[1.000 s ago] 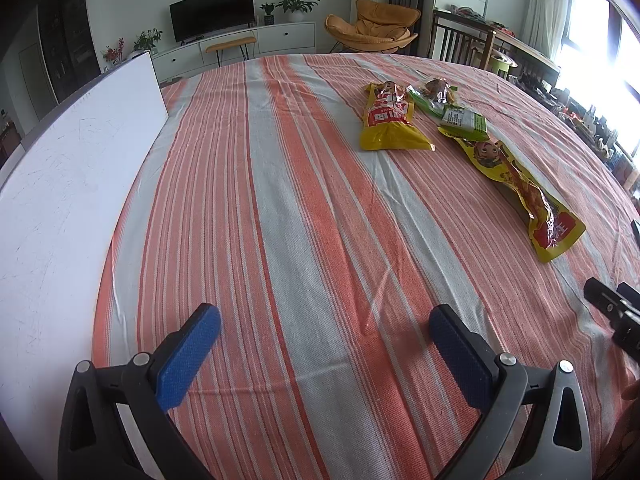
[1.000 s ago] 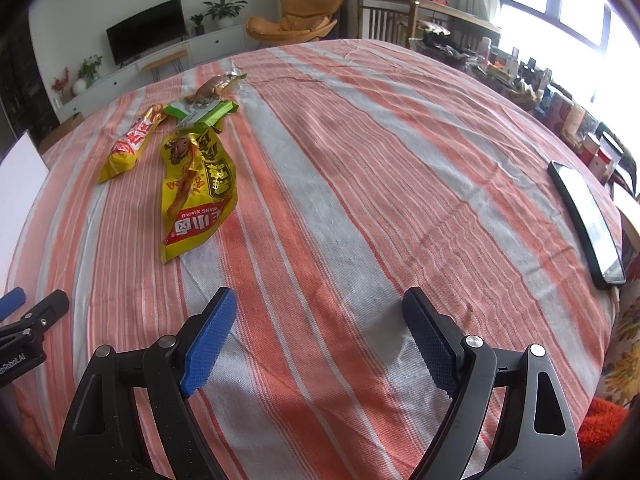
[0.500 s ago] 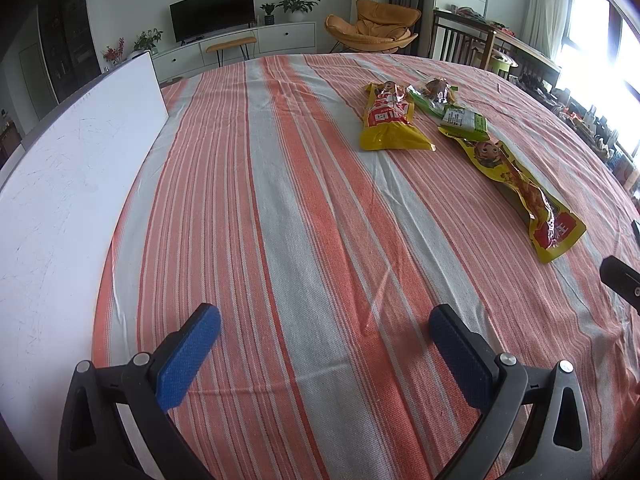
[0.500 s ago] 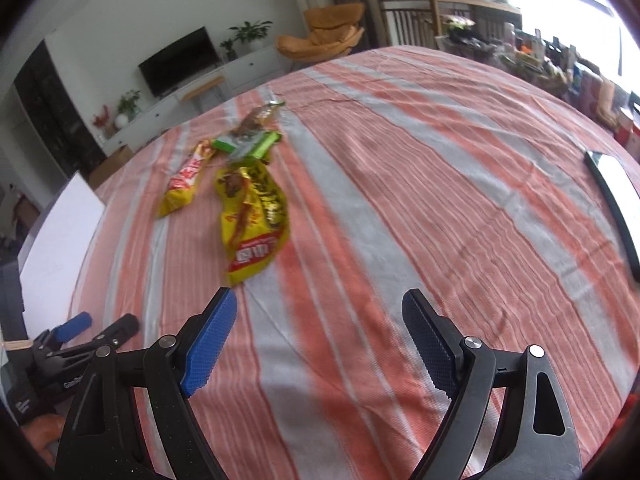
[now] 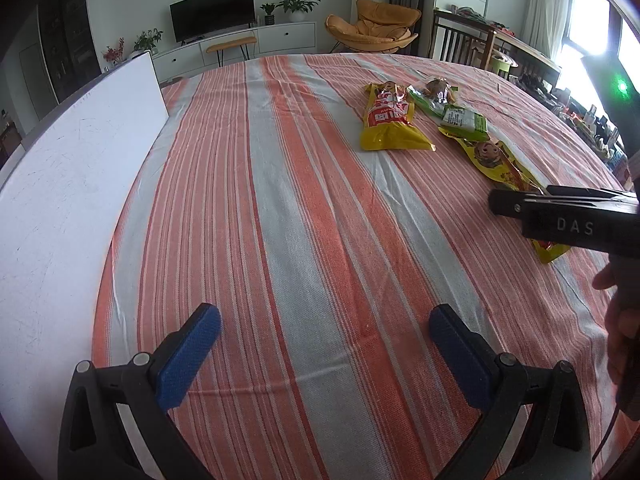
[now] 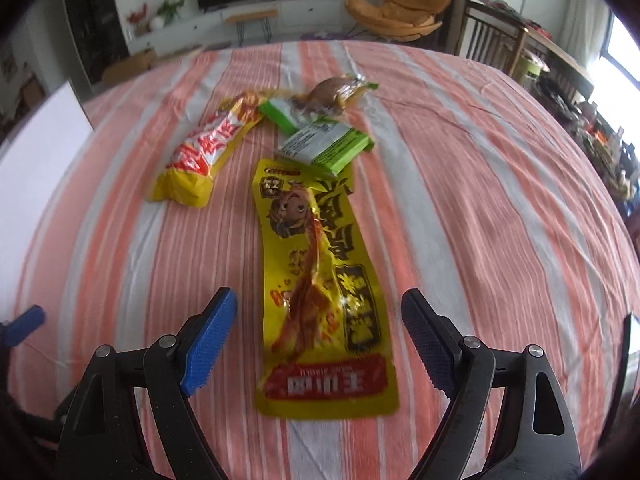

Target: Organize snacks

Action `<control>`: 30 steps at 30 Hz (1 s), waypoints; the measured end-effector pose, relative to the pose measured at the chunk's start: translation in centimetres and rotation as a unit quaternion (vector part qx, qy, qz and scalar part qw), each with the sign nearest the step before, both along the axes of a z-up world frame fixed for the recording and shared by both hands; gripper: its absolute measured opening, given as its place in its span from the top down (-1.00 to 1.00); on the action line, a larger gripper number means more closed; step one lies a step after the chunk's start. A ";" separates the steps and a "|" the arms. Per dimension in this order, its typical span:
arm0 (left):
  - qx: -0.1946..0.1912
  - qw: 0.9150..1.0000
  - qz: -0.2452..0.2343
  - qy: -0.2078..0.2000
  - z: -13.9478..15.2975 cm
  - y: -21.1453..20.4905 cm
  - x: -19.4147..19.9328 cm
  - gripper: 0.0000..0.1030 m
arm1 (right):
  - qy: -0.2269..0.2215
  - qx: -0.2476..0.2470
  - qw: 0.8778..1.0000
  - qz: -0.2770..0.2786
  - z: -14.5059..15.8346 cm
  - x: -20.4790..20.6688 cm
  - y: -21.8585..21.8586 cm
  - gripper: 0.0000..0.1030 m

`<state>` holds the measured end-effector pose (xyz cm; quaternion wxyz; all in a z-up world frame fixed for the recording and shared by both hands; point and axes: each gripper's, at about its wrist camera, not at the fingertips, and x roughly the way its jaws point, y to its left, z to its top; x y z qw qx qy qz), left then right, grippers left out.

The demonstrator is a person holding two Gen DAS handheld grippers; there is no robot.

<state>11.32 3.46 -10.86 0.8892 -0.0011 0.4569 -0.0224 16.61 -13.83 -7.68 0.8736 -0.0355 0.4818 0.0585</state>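
Change: your right gripper (image 6: 318,342) has moved from bare cloth to over the long yellow snack pouch (image 6: 320,280), jaws spread wide.
Left gripper (image 5: 324,350): open, empty, unmoved.
Writing: "DAS" on your right gripper's body.

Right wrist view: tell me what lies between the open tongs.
The near end of the long yellow foil snack packet lies flat on the striped tablecloth between the open right tongs, untouched, in the right wrist view.

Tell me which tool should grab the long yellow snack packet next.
Right. The right tool is open with the long yellow packet lying between its fingers, while the left tool hovers over bare striped cloth, well away.
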 end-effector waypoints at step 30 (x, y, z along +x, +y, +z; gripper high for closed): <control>0.002 1.000 0.003 0.001 0.0 -0.1 0.0 -1.00 | -0.056 0.009 0.991 -0.125 -0.1 -6.3 -8.5 -0.21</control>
